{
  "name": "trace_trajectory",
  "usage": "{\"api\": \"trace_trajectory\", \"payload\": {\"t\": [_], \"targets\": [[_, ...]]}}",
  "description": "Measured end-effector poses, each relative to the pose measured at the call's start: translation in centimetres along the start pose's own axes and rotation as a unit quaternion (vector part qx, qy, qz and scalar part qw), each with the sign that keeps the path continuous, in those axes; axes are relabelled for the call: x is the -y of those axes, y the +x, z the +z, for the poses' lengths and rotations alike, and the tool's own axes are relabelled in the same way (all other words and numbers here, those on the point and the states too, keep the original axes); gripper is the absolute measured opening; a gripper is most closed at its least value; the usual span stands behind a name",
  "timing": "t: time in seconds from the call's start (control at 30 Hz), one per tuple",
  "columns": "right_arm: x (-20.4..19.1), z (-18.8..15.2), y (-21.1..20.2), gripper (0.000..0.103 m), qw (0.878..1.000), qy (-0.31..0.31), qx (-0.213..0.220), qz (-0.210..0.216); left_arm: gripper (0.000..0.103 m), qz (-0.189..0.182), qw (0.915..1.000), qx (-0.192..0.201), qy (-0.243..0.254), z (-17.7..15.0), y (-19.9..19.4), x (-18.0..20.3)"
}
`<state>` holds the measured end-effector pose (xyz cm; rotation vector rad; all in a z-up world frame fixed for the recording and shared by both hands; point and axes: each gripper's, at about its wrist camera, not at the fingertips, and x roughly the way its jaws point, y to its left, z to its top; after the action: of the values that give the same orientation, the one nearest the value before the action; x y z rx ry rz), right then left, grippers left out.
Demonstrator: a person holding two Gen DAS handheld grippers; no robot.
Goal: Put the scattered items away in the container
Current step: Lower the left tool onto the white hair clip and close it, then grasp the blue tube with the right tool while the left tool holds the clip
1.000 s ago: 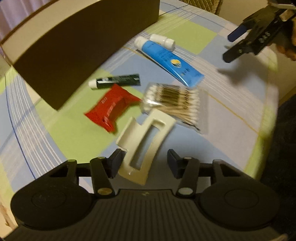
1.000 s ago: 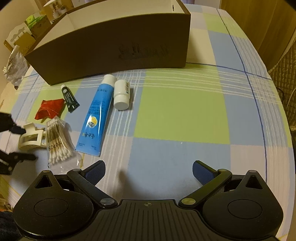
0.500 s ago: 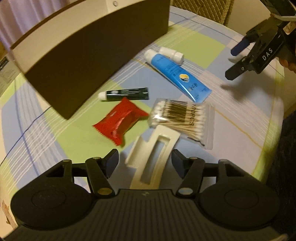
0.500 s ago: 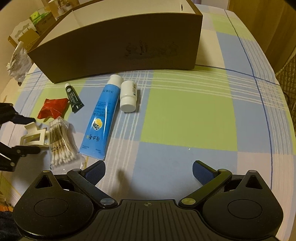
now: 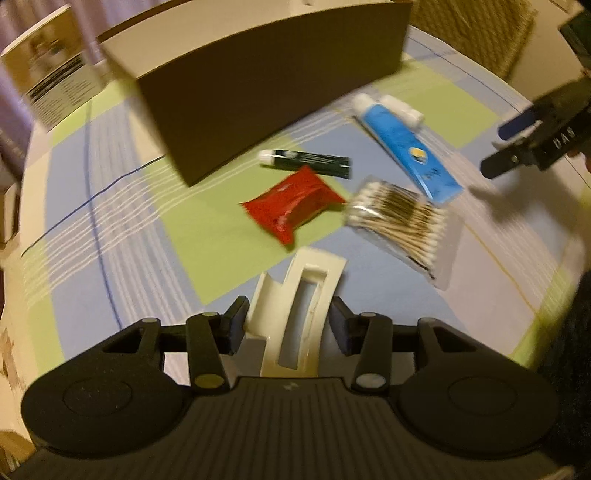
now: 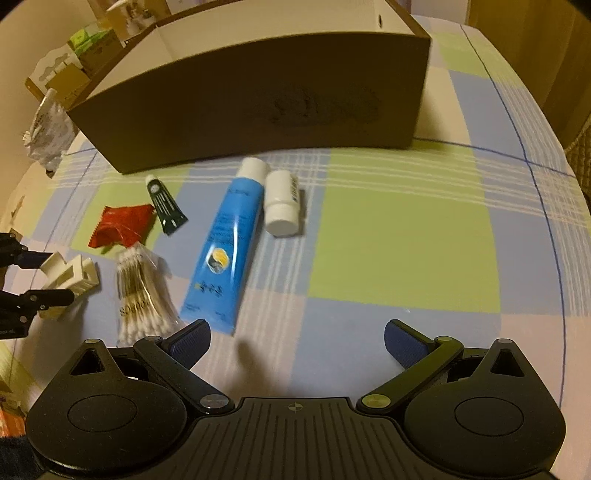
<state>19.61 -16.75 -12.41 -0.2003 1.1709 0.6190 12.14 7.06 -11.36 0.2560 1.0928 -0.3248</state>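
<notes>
My left gripper (image 5: pixel 288 325) has its fingers pressed on both sides of a cream hair clip (image 5: pixel 295 291) low on the checked tablecloth; the right wrist view shows the same grip on the clip (image 6: pixel 70 277). Beyond it lie a red packet (image 5: pixel 291 206), a bag of cotton swabs (image 5: pixel 402 221), a dark green tube (image 5: pixel 310 162), a blue tube (image 6: pixel 225 243) and a small white bottle (image 6: pixel 282 203). A brown open-topped box (image 6: pixel 258 103) stands behind them. My right gripper (image 6: pixel 297 341) hangs open above bare cloth, near the blue tube's bottom end.
Printed packaging (image 5: pixel 55 77) stands left of the box, and cartons and a plastic bag (image 6: pixel 48 125) crowd the table's far left edge. A woven chair back (image 5: pixel 472 33) rises behind the table. Cloth right of the white bottle is bare (image 6: pixel 406 240).
The left gripper slid forward over the hair clip and its fingers narrowed onto it. The right gripper moved closer to the items and the box, still open.
</notes>
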Motion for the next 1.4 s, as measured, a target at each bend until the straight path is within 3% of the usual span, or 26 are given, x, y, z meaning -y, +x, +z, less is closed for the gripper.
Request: {"api": "trace_trajectory", "payload": {"t": [0.07,0.13,0.43,0.53,0.8,0.9,0.97,1.03,1.23,1.4], "targets": [[-0.4,0.4,0.1,0.103,1.000,-0.004,0.004,0.003,0.046,0.002,0.9998,0.000,-0.022,0.1,0.3,-0.4],[-0.6,0.7,0.1,0.103,1.000,-0.004,0.010,0.007,0.039,0.005,0.9992,-0.002,-0.039,0.1,0.6,-0.6],[-2.8,2.3,1.6,0.103,0.999,-0.012,0.028,0.044,0.038,0.051,0.9933,-0.013,-0.103,-0.2,0.5,-3.1],[-3.9,3.1,2.6,0.061,0.998,-0.024,0.023,0.050,0.039,0.054,0.9924,-0.013,-0.110,-0.3,0.5,-3.3],[-4.5,4.1,4.6,0.061,0.999,-0.022,0.034,0.026,0.037,0.057,0.9912,-0.020,-0.118,-0.5,0.7,-3.3],[-5.3,4.1,5.0,0.059,0.997,-0.063,0.042,0.015,0.037,0.056,0.9910,-0.023,-0.119,-0.4,0.7,-3.3],[-5.9,3.7,5.1,0.045,0.993,-0.111,0.045,0.003,0.037,0.054,0.9912,-0.025,-0.118,-0.3,0.8,-3.3],[-6.1,3.2,4.9,0.040,0.987,-0.157,0.045,0.001,0.037,0.051,0.9916,-0.025,-0.117,-0.2,0.7,-3.2],[-4.7,1.1,3.4,0.040,0.972,-0.234,0.015,0.025,0.037,0.045,0.9922,-0.027,-0.113,-0.4,0.6,-3.0],[-2.7,-1.1,1.7,0.040,0.967,-0.251,-0.024,0.038,0.037,0.042,0.9926,-0.029,-0.110,-0.6,0.4,-2.8]]}}
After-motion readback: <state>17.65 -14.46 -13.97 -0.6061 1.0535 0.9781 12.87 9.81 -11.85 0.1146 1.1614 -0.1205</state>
